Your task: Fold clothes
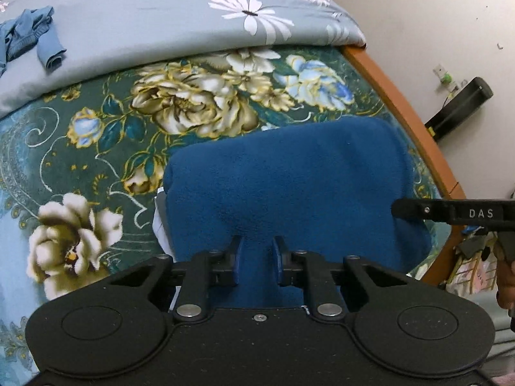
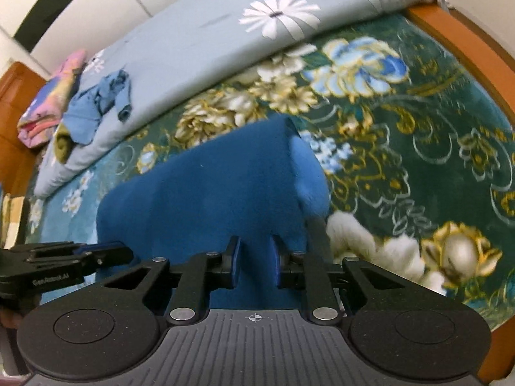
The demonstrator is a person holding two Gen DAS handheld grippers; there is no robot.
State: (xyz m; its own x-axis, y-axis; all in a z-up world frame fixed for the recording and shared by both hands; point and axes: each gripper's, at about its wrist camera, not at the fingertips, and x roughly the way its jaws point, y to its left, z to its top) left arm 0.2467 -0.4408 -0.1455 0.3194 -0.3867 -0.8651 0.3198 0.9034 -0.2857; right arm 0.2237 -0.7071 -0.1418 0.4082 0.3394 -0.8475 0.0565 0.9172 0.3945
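Fleece in dark blue, a folded garment (image 1: 289, 173), lies on the green floral blanket (image 1: 96, 148) of a bed, near the wooden bed frame (image 1: 399, 106). Its long axis runs left to right across the left wrist view, parallel to the near edge of the bed; one rounded folded end points toward the frame, the other toward the open blanket.

The left gripper (image 1: 256, 257) has its jaws spread a little, with a ridge of the fleece rising between them; whether the pads actually press the cloth I cannot tell. The right gripper (image 2: 256, 257) stands likewise, jaws slightly apart over the same garment, contact unclear. The two tools are side by side at the garment's near edge.

Farther back, a grey daisy-print quilt (image 1: 145, 22) carries a crumpled light-blue garment (image 1: 29, 35).
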